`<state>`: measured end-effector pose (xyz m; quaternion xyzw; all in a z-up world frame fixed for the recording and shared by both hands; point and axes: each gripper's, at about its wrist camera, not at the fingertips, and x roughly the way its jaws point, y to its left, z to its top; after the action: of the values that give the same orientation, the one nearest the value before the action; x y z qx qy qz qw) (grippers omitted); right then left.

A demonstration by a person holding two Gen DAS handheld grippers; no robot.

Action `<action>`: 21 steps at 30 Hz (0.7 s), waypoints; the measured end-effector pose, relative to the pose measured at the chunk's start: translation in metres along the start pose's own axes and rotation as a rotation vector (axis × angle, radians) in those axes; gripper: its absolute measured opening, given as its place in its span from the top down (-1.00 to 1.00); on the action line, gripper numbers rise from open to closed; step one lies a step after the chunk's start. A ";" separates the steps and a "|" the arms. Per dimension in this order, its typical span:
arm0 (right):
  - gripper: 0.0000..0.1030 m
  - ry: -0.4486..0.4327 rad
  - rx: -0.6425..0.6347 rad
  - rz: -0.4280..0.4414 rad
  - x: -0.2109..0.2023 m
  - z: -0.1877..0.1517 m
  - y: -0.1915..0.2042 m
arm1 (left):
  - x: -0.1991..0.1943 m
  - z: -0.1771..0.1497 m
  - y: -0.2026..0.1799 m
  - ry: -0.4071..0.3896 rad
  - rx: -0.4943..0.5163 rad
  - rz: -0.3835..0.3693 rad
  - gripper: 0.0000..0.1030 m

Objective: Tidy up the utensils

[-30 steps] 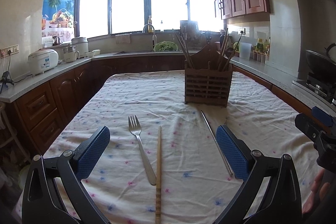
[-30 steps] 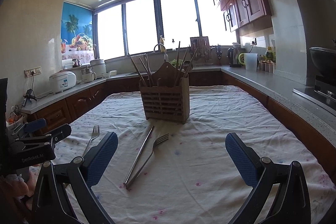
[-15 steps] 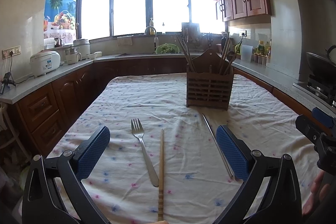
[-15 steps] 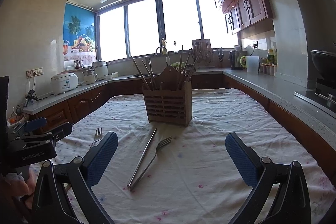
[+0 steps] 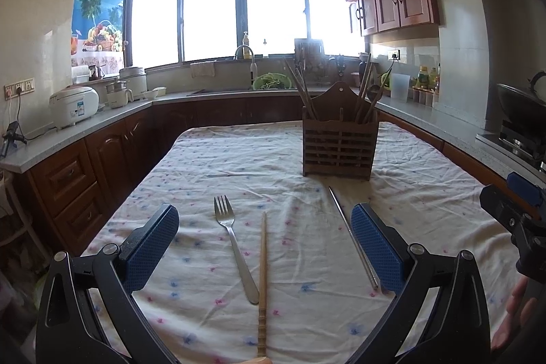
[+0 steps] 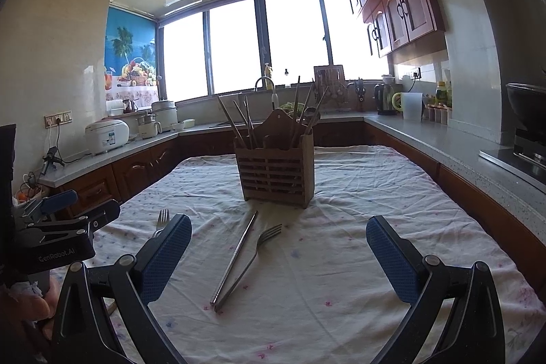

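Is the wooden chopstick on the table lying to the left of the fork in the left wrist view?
No, the wooden chopstick lies to the right of the fork, almost touching its handle end.

Wooden holder is standing upright mid-table, chopsticks sticking out. Fork and wooden chopstick are lying side by side; metal chopstick and second fork are lying together, crossing near their handle ends.
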<state>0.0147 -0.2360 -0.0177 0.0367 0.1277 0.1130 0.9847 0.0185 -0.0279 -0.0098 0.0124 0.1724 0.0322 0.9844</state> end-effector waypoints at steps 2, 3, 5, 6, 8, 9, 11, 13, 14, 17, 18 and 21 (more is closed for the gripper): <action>-1.00 0.000 0.000 0.000 0.000 0.000 0.000 | 0.000 0.000 -0.001 -0.002 0.002 -0.001 -1.00; -1.00 -0.001 0.000 0.000 0.000 0.000 0.000 | 0.000 0.000 -0.001 -0.002 0.004 0.001 -1.00; -1.00 -0.002 0.001 0.002 -0.001 0.001 0.000 | 0.000 0.001 -0.002 -0.001 0.005 -0.003 -1.00; -1.00 -0.003 0.001 0.003 -0.001 0.001 0.000 | 0.000 0.000 -0.002 -0.001 0.006 -0.001 -1.00; -1.00 -0.004 0.001 0.004 -0.001 0.002 0.000 | 0.000 0.000 -0.003 0.000 0.006 -0.002 -1.00; -1.00 -0.006 0.000 0.005 -0.002 0.003 0.000 | 0.000 0.000 -0.003 0.000 0.004 0.000 -1.00; -1.00 -0.009 -0.001 0.006 -0.003 0.004 0.000 | -0.001 0.001 -0.003 -0.001 0.002 -0.003 -1.00; -1.00 -0.011 0.000 0.008 -0.003 0.005 0.000 | -0.002 0.000 -0.004 -0.011 0.009 0.003 -1.00; -1.00 -0.012 0.001 0.009 -0.004 0.005 0.000 | -0.002 0.000 -0.004 -0.012 0.013 0.002 -1.00; -1.00 -0.015 0.003 0.010 -0.004 0.006 0.000 | -0.002 0.001 -0.005 -0.010 0.013 -0.004 -1.00; -1.00 -0.015 0.003 0.010 -0.004 0.006 -0.001 | -0.002 0.000 -0.005 -0.011 0.012 -0.004 -1.00; -1.00 -0.014 0.001 0.010 -0.004 0.006 0.000 | -0.002 0.000 -0.005 -0.009 0.010 -0.005 -1.00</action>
<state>0.0125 -0.2371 -0.0113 0.0385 0.1205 0.1175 0.9850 0.0168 -0.0325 -0.0089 0.0169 0.1682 0.0289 0.9852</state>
